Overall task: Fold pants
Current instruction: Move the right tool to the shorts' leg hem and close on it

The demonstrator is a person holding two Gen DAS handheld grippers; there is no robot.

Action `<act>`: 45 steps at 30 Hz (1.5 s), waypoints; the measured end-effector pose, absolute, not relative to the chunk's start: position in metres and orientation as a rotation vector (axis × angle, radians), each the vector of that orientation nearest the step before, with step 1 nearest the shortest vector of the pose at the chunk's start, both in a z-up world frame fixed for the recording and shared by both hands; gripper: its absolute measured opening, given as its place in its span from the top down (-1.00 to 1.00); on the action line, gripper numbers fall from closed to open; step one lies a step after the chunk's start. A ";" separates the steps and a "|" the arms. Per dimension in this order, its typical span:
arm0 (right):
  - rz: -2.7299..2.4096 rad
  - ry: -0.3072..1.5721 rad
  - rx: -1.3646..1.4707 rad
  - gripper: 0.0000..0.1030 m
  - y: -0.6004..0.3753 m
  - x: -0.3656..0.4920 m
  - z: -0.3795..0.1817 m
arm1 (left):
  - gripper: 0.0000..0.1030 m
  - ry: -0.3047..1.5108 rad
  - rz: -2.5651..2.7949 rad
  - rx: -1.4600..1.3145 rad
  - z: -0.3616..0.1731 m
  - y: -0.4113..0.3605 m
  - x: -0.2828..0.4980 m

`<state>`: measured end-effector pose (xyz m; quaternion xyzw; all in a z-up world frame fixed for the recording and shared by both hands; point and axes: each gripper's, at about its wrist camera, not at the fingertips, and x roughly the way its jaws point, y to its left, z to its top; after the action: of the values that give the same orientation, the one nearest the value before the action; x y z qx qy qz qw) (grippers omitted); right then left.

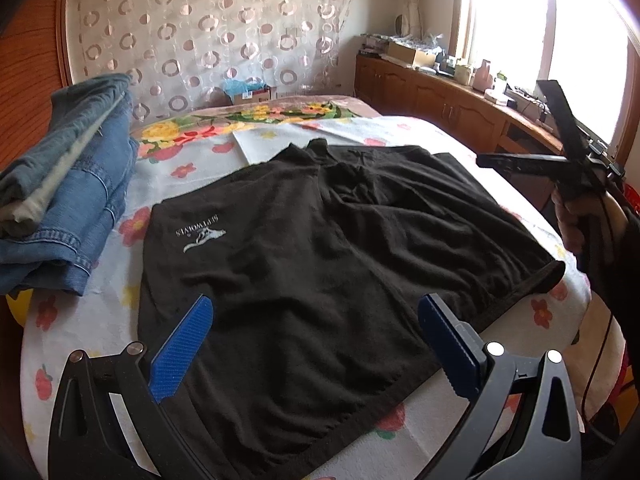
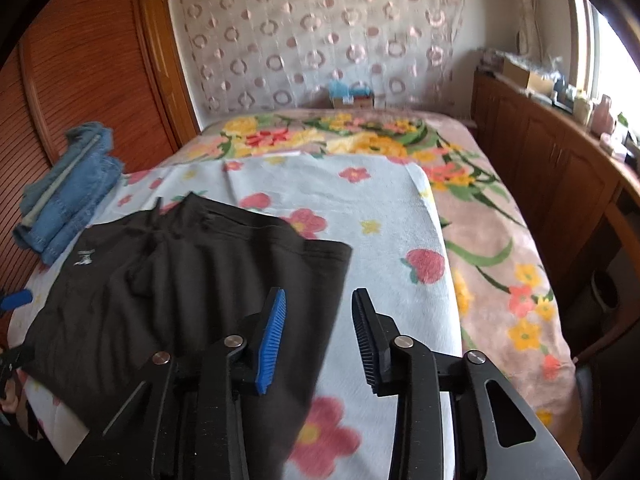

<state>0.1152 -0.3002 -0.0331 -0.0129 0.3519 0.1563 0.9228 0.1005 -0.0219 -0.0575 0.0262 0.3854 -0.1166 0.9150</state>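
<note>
The right gripper (image 2: pixel 318 336) hangs over the near right part of the bed (image 2: pixel 400 208), its jaws part-way open with nothing between the pads; the blue-padded finger sits above the right-hand border of the black pants (image 2: pixel 192 280), the dark-padded one over bare flowered blanket, so that border lies just left of the gap. The left gripper (image 1: pixel 316 340) stands wide open and empty above the near edge of the same garment, which fills the space between and beyond its fingers. The pants (image 1: pixel 320 240) lie flat and partly folded in the middle of the bed, long axis running left to right across it, logo toward the left edge. A stack of folded jeans (image 1: pixel 80 200) sits at the bed's left edge, just beside them. Judging by this, each hand is nearest its own end.
</note>
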 end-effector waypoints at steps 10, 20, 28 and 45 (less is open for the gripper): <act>0.358 0.812 0.017 0.65 -0.300 0.144 -0.028 | -1.00 0.848 -0.229 0.067 -0.074 -0.020 0.103; 0.219 0.733 0.039 0.99 -0.337 0.135 -0.003 | -1.00 0.878 -0.216 0.056 -0.085 -0.013 0.105; 0.177 0.760 -0.040 0.90 -0.328 0.114 -0.003 | -1.00 0.882 -0.215 0.046 -0.087 -0.007 0.102; 0.335 0.656 -0.118 0.19 -0.333 -0.076 -0.017 | -0.80 0.849 -0.151 -0.018 -0.076 0.045 0.063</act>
<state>-0.0764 -0.3329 -0.0167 -0.0575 0.3206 0.1637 0.9312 0.0633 0.0451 -0.0762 -0.0086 0.4112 -0.0733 0.9085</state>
